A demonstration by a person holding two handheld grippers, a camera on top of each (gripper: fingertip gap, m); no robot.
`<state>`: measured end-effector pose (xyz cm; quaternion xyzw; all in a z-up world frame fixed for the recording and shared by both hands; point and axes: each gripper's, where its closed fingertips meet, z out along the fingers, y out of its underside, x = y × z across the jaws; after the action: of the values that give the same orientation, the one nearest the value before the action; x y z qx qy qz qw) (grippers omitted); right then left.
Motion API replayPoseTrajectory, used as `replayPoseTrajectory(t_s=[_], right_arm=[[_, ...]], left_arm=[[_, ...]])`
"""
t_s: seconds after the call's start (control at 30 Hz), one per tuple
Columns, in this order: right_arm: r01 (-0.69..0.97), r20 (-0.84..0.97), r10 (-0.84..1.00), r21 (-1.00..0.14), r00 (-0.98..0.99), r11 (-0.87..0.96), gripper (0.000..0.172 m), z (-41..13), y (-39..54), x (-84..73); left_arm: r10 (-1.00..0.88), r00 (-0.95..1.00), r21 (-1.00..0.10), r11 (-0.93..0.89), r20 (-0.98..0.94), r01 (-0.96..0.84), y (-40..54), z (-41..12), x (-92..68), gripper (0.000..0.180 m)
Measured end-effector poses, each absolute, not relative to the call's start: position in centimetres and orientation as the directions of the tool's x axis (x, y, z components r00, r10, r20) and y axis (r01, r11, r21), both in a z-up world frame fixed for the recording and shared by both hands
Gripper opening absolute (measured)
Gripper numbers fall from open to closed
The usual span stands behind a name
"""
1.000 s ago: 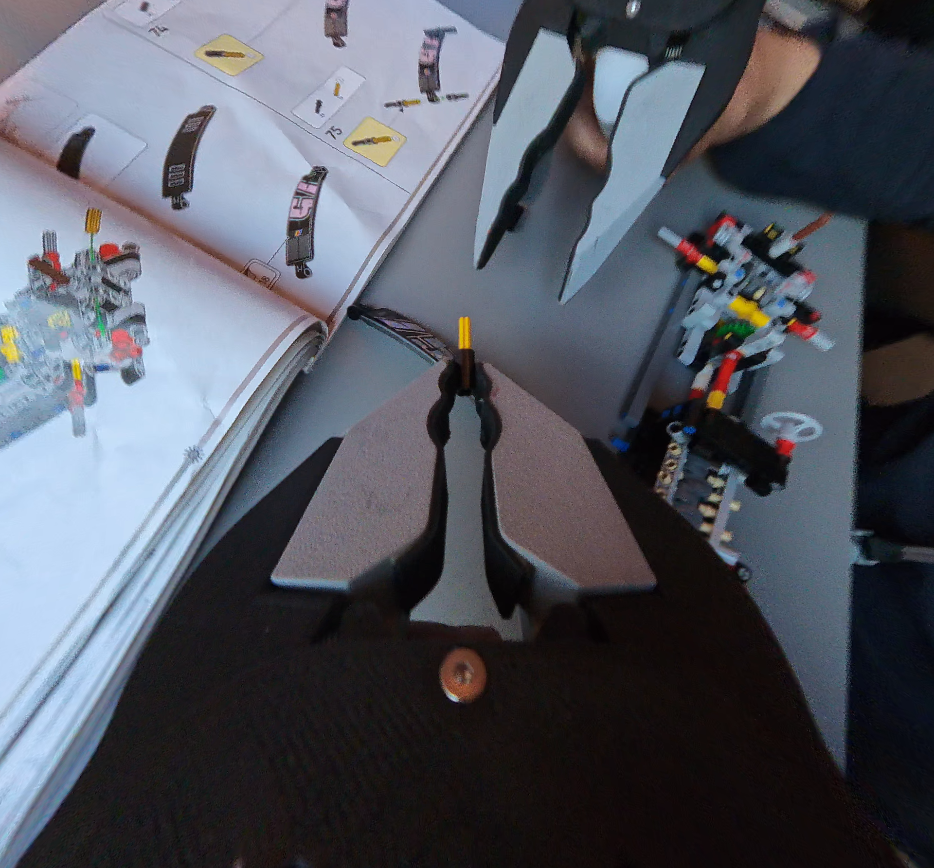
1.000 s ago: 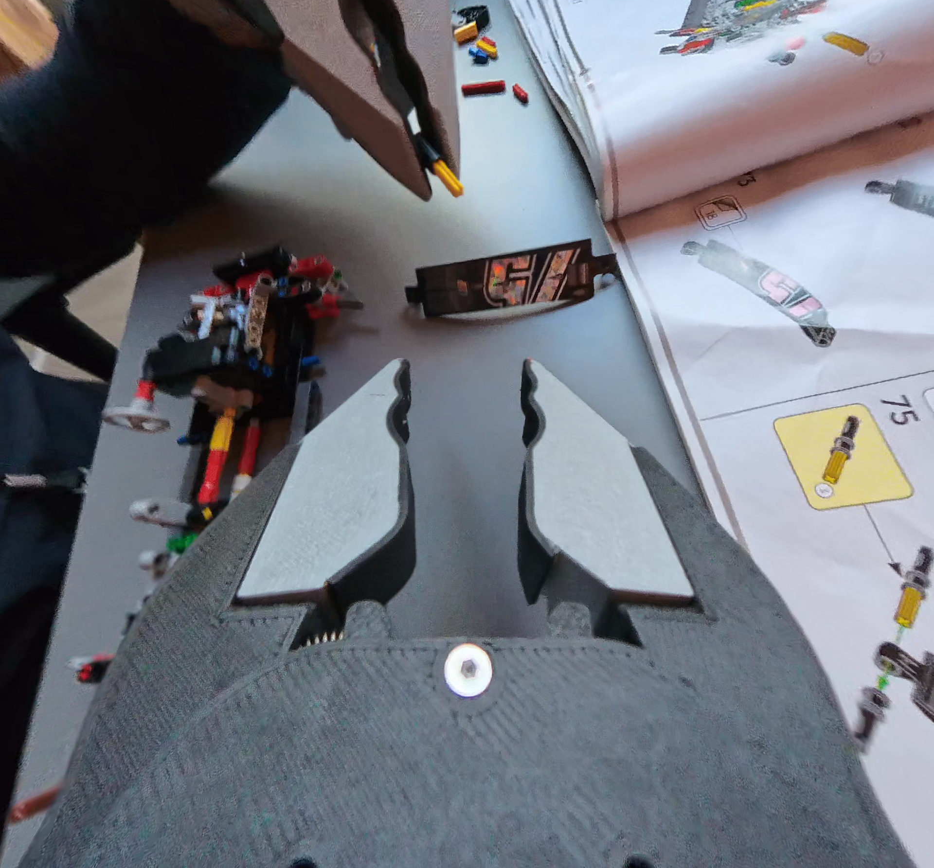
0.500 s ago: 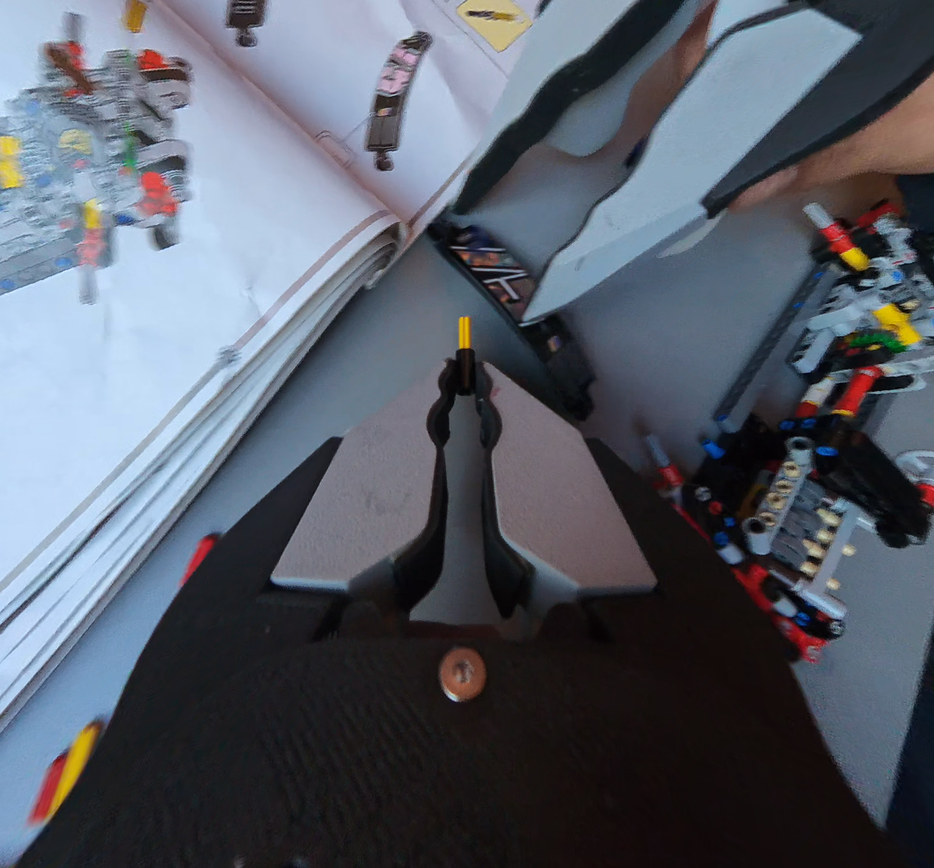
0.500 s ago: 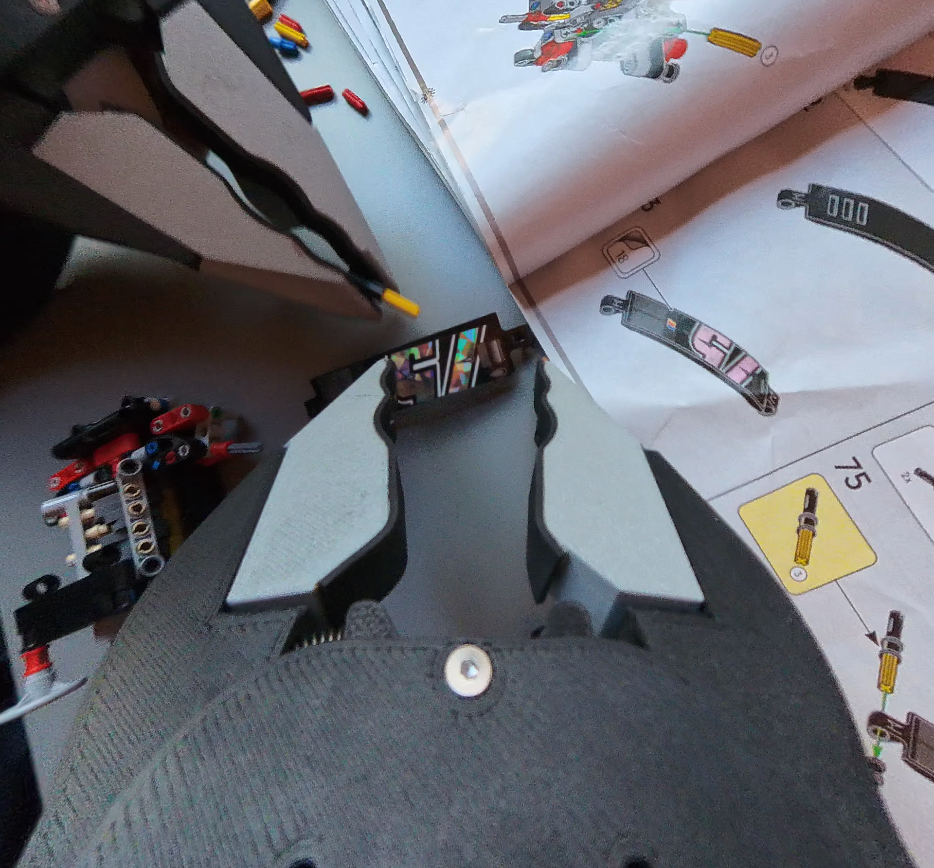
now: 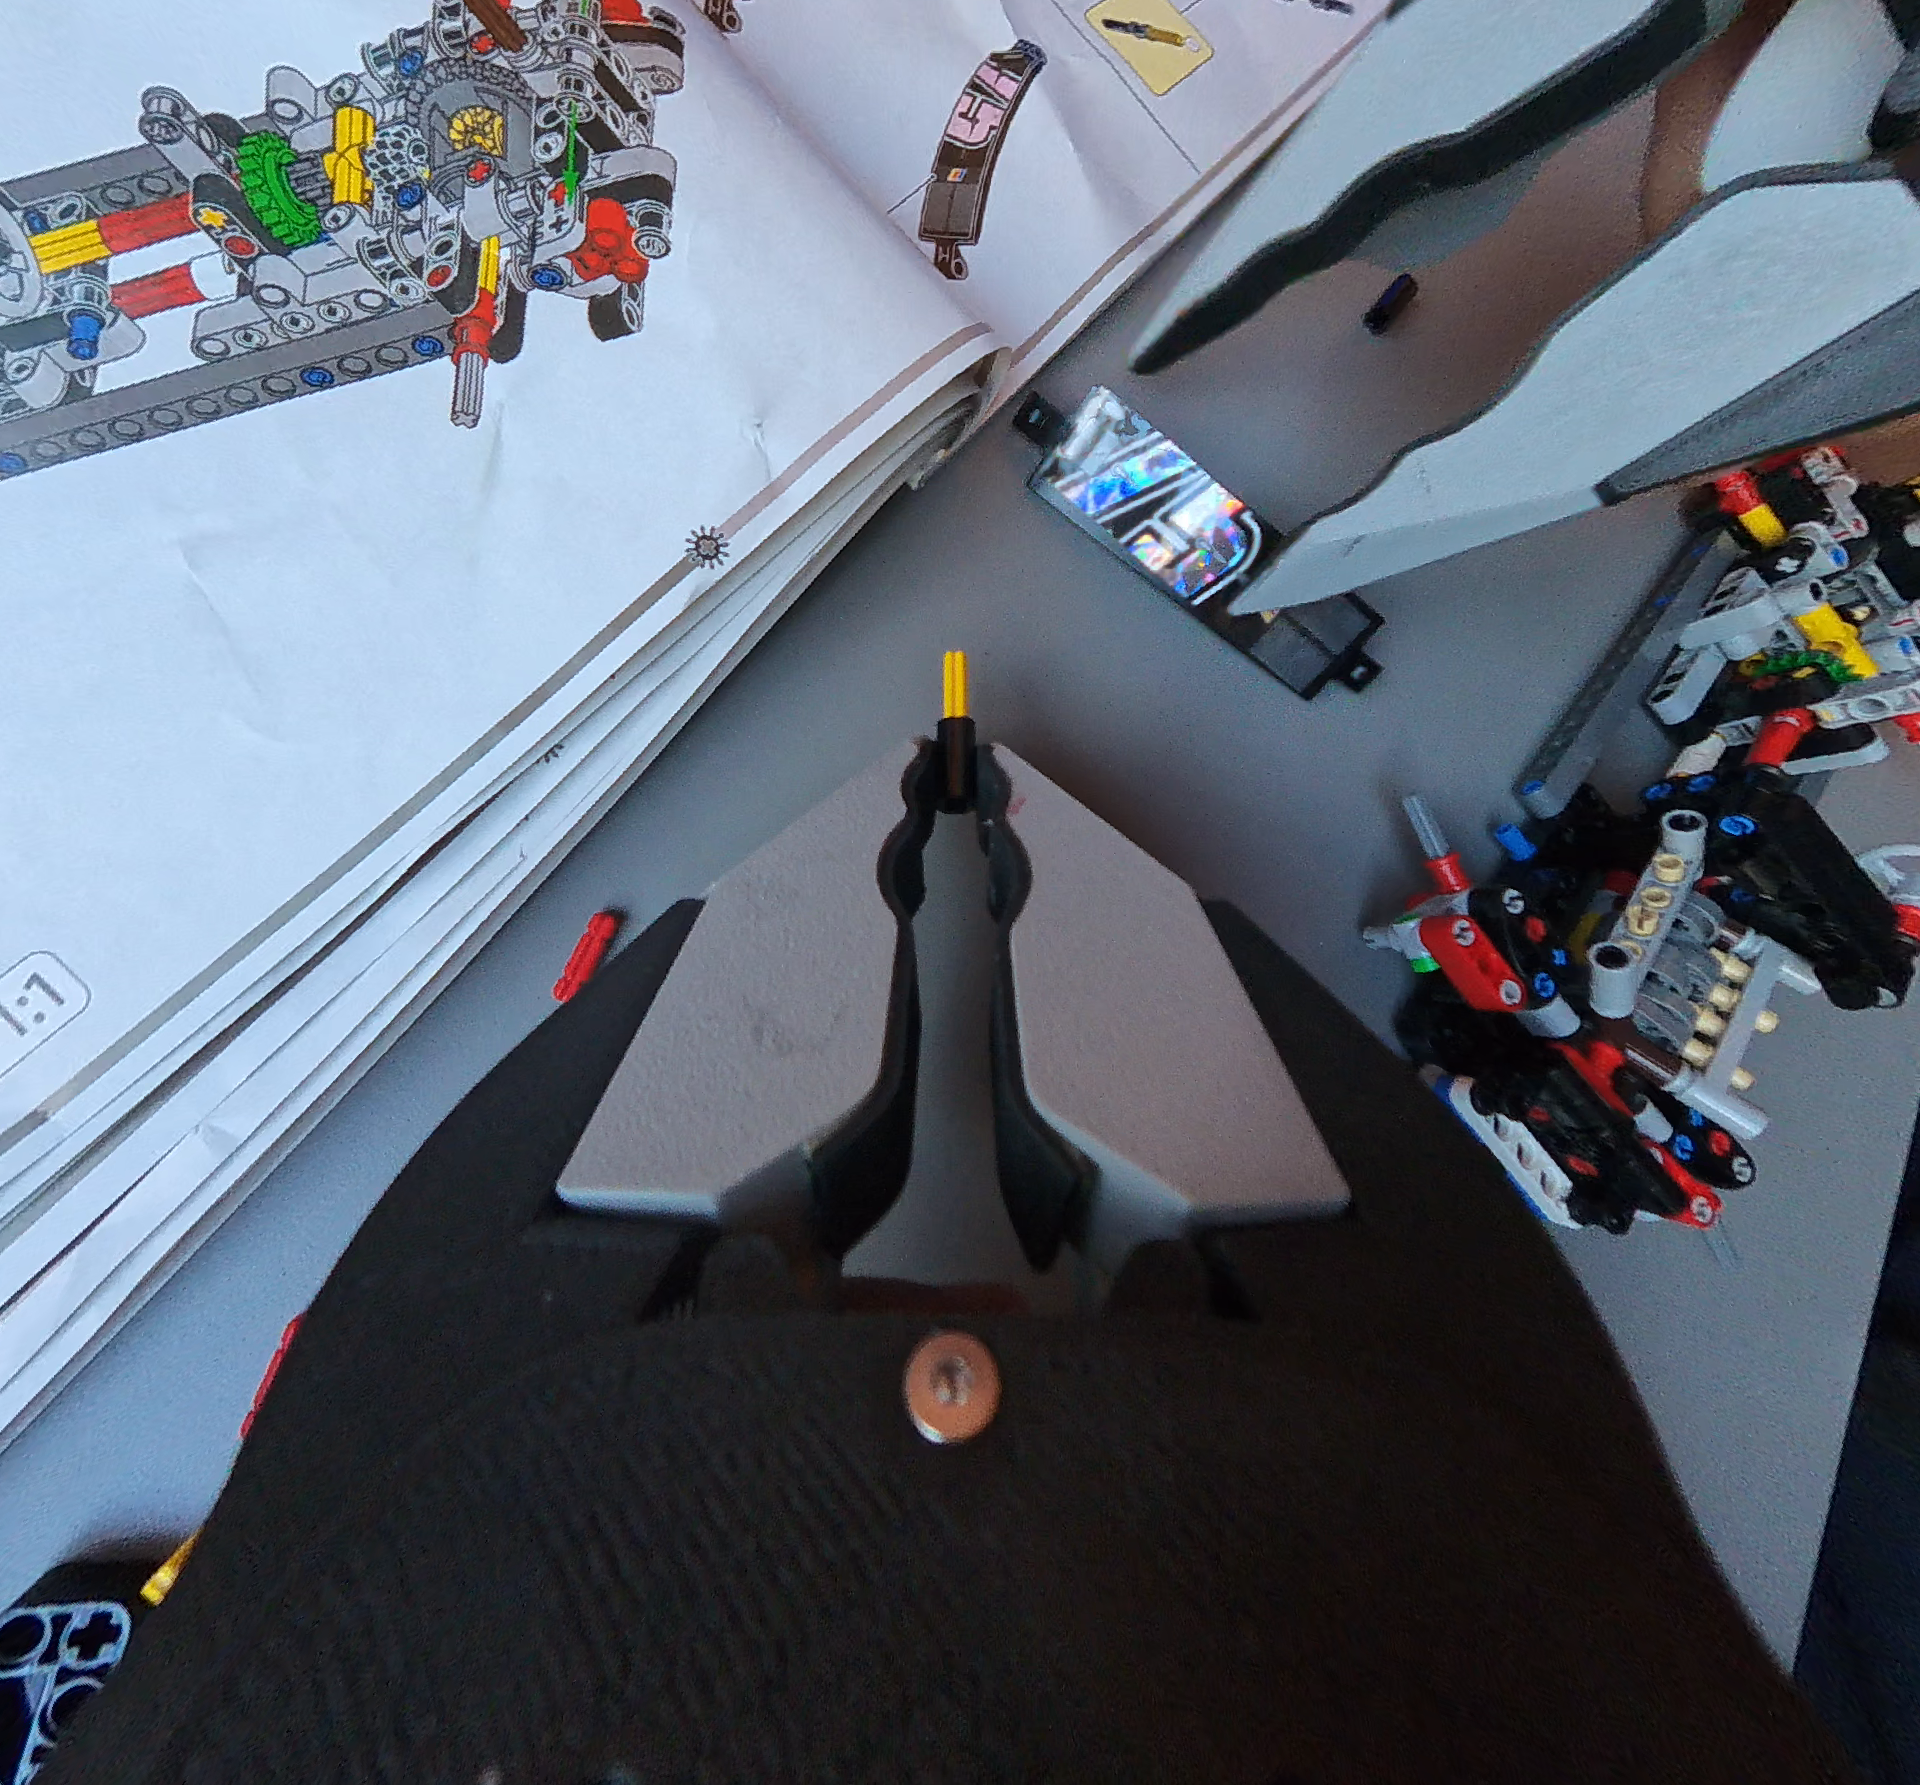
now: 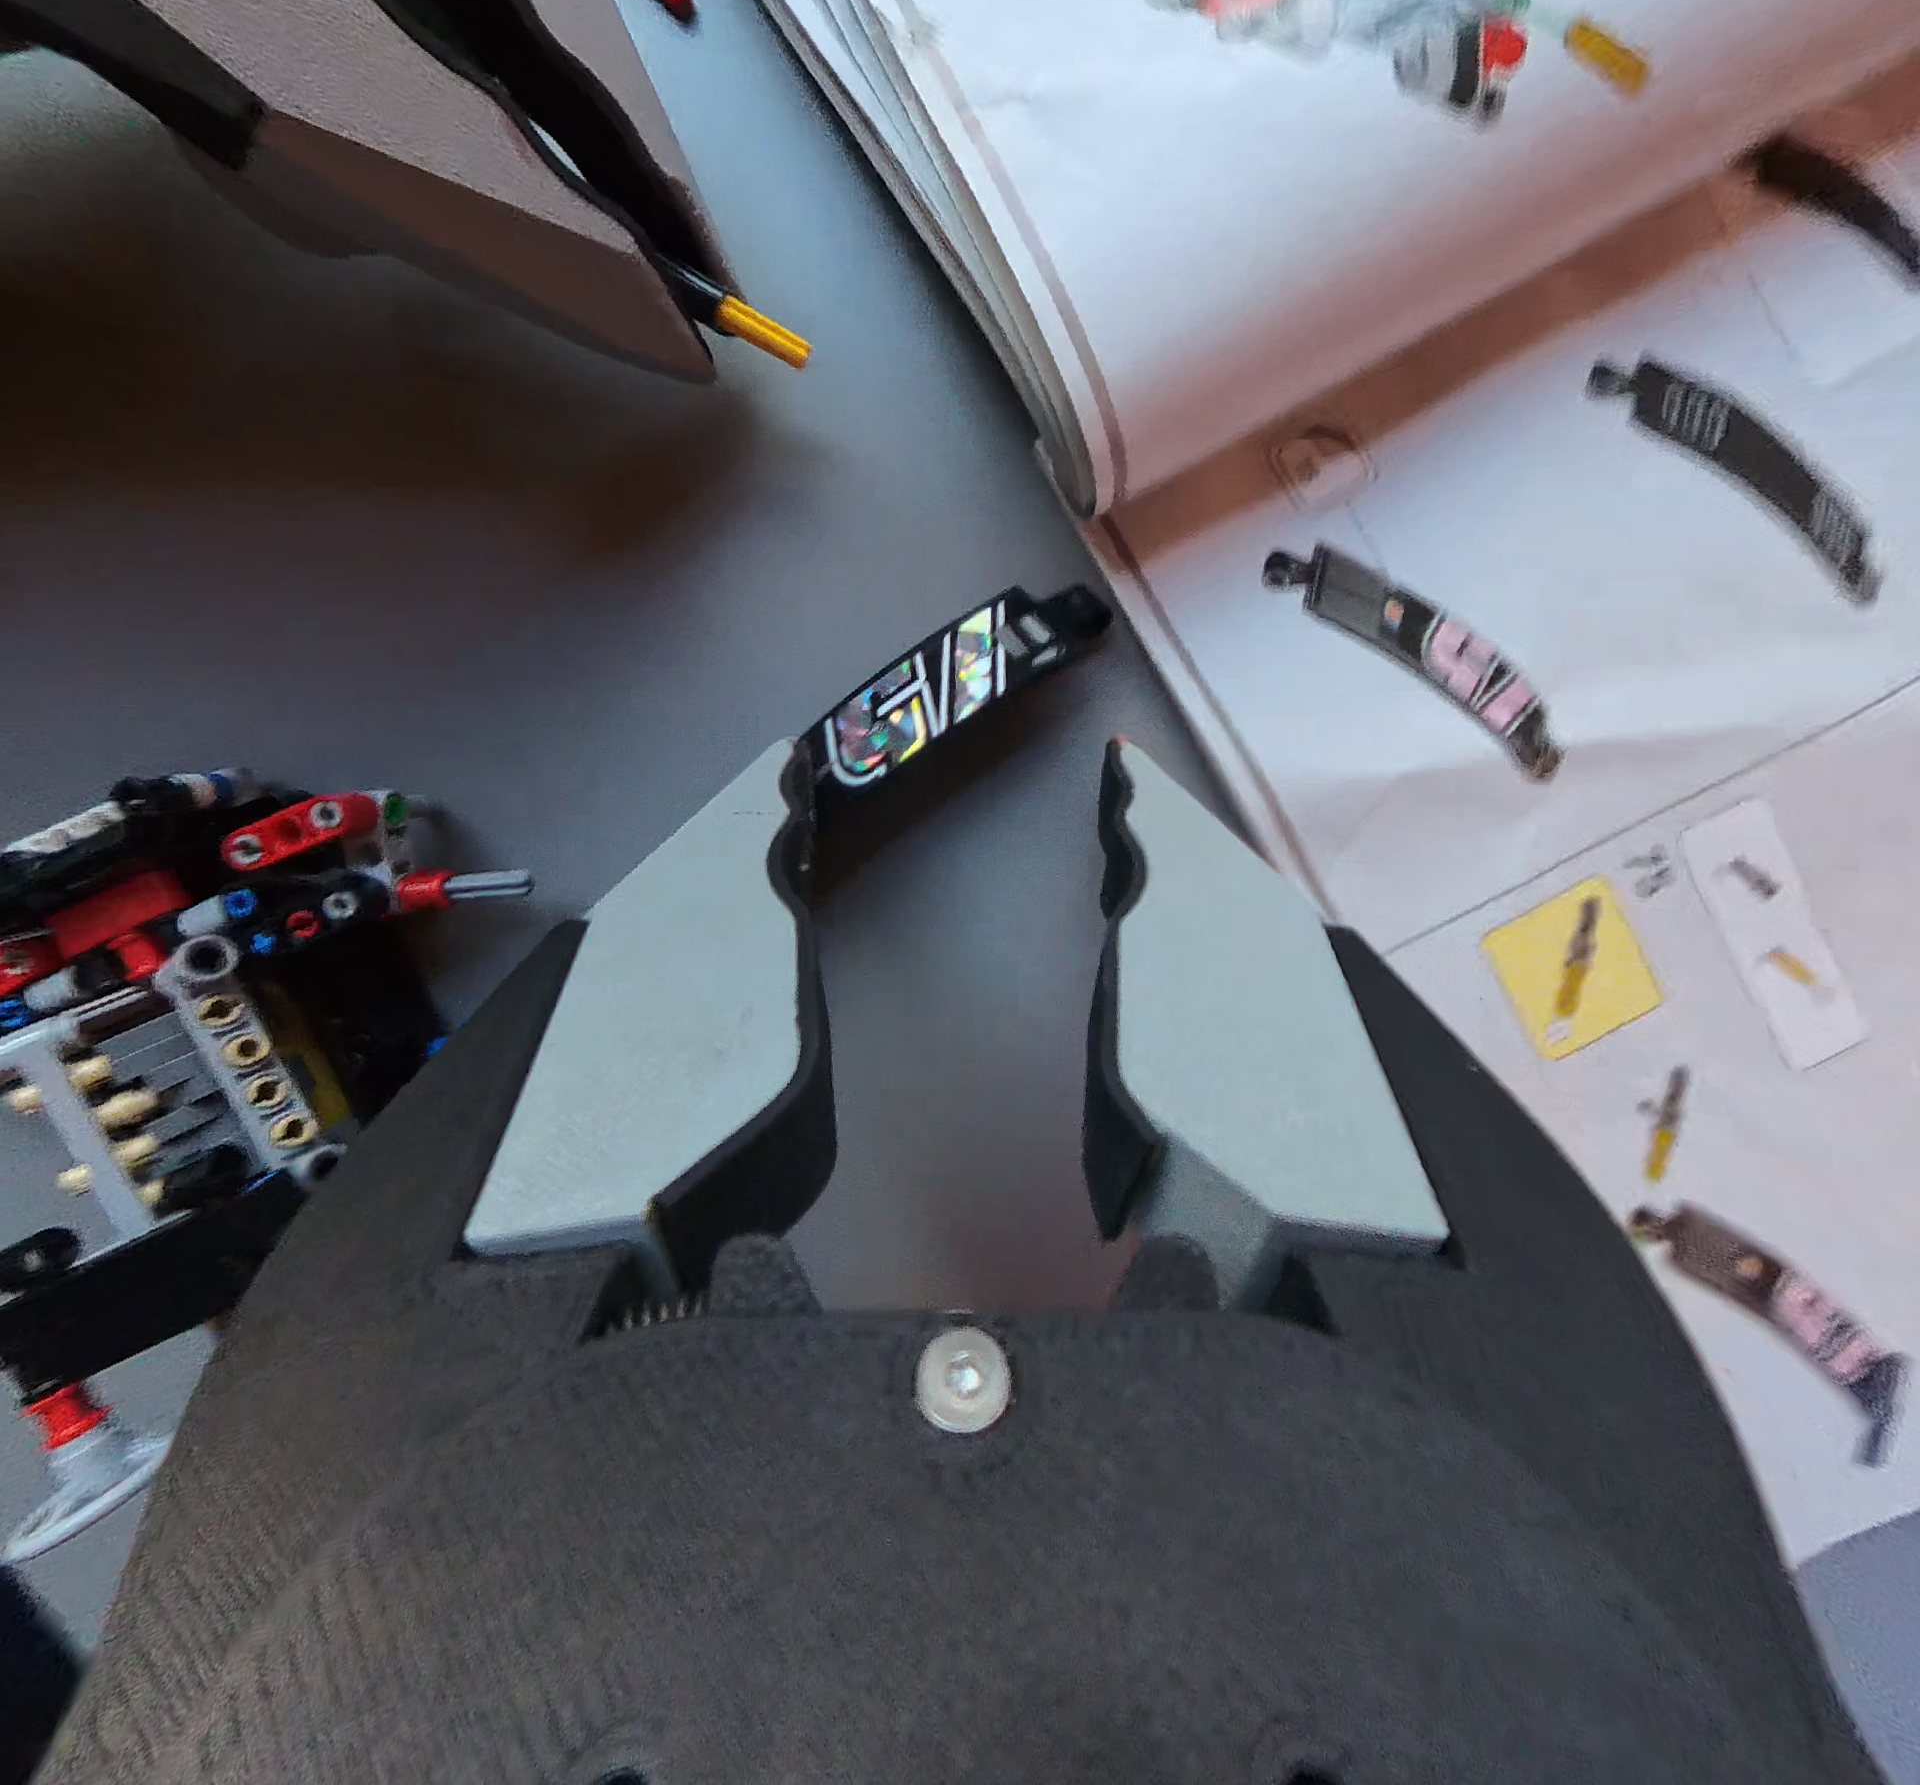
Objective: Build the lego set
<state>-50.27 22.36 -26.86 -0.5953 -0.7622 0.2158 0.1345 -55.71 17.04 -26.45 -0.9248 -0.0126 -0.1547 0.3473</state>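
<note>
My left gripper (image 5: pixel 954 779) is shut on a small black-and-yellow pin (image 5: pixel 954 696), whose yellow end sticks out past the fingertips. It is held above the grey table (image 5: pixel 1091 748). The right wrist view shows the same pin (image 6: pixel 764 333) in its tips at upper left. My right gripper (image 6: pixel 956 769) is open and low over a black curved panel with a shiny sticker (image 6: pixel 935 686). The panel lies on the table, its near end by my left finger (image 6: pixel 727 904). In the left wrist view the right gripper (image 5: pixel 1195 488) straddles that panel (image 5: pixel 1153 509).
An open instruction booklet (image 5: pixel 416 488) covers the left in the left wrist view and the right in the right wrist view (image 6: pixel 1455 281). A partly built brick model (image 5: pixel 1662 987) stands by the panel. A loose red pin (image 5: pixel 587 940) lies by the booklet's edge.
My right gripper opened wider and came down onto the panel, which now reaches between its fingers. My left gripper moved in beside it, the pin unmoved in its grasp.
</note>
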Motion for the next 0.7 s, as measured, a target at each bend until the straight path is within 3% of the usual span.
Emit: replayPoseTrajectory(t_s=[0.23,0.33,0.43,0.53,0.7], right_arm=[[0.865,-0.276,0.951,-0.501,-0.142,-0.017,0.041,-26.9,22.1,-50.5],[0.873,-0.434,0.888,-0.480,-0.153,-0.084,0.014,-27.0,21.2,-51.3],[0.884,-0.621,0.756,-0.449,-0.206,-0.128,0.002,-26.4,19.5,-51.2],[0.803,-0.655,0.665,-0.580,-0.359,-0.138,0.000,-23.4,19.4,-51.2],[0.589,-0.512,0.593,-0.805,-0.622,-0.078,0.000,-18.8,19.9,-49.7]], left_arm=[[-0.122,0.940,-0.649,-0.751,0.319,0.123,17.4,-26.2,-54.4,0.003],[-0.121,0.940,-0.656,-0.744,0.319,0.127,17.4,-26.1,-54.6,0.003],[-0.134,0.928,-0.677,-0.721,0.347,0.149,17.5,-25.6,-54.7,0.003],[-0.171,0.917,-0.730,-0.664,0.360,0.163,17.8,-24.2,-54.7,0.004],[-0.225,0.947,-0.868,-0.487,0.231,0.096,18.5,-20.3,-55.1,0.004]])
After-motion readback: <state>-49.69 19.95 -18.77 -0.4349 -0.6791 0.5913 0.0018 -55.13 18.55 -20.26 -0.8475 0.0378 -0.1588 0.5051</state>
